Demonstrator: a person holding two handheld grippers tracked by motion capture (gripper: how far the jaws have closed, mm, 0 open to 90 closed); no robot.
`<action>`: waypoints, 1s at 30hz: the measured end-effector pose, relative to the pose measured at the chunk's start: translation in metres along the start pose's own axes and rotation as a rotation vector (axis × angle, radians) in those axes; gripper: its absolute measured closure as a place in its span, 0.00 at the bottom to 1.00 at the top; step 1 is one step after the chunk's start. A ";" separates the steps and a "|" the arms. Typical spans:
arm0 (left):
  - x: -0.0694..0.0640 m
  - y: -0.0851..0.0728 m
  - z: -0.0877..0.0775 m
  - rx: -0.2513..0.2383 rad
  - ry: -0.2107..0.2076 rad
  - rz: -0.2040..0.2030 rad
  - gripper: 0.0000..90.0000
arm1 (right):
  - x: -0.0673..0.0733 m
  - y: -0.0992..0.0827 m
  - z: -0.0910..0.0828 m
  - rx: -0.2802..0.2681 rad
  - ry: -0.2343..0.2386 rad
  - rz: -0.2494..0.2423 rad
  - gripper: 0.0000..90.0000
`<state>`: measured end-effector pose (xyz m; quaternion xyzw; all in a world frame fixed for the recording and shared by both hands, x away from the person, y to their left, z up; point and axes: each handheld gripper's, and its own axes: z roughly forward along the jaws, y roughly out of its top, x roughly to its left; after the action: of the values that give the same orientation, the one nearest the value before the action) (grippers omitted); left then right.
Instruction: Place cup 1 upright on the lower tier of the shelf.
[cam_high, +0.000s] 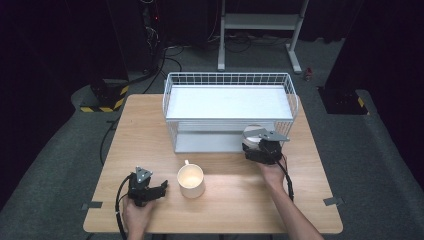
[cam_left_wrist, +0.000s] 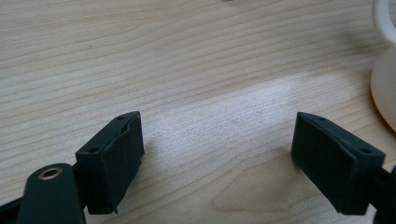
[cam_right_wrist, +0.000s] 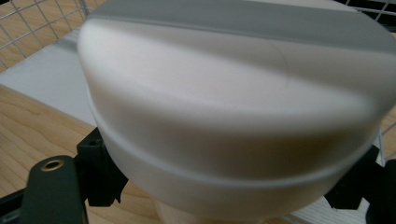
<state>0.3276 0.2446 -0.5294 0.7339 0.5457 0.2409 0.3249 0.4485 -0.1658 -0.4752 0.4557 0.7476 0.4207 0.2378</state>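
High view: white wire rack with two tiers stands at the far half of the desk; both shelves look bare apart from the cup at the right claw. Right claw sits at the rack's lower front edge, right end, with a white cup just beyond its tips, partly under the grey plate of the claw. A second, cream mug stands upright on the desk just right of the left claw, handle turned away toward the rack; its inside looks empty and brightly lit. Left claw rests low over the desk, apart from the mug. Left gripper view: left claw open, nothing between the jaws, bare wood grain beneath; cream mug cut by the right edge, its handle above, clear of the right-hand jaw. Right gripper view: white cup seen upside down or on its side, I cannot tell which; smooth, glossy, with a raised band round it near the jaws. Right claw grips it, a jaw pressed against each flank. Behind the cup, the rack's grey-white lower shelf and wire mesh, which the high view leaves too small to read.
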 end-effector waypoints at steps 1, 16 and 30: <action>0.000 0.000 0.000 0.000 0.000 0.000 0.19 | 0.000 0.001 0.001 0.001 0.001 -0.004 0.20; 0.000 0.000 0.000 0.000 0.000 0.000 0.19 | -0.004 0.008 0.015 0.009 -0.015 -0.008 0.20; 0.000 0.000 0.000 0.000 0.000 0.000 0.19 | -0.011 0.009 0.019 0.013 -0.006 -0.003 0.20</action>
<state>0.3276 0.2446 -0.5294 0.7341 0.5456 0.2408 0.3246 0.4721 -0.1659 -0.4780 0.4575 0.7501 0.4141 0.2378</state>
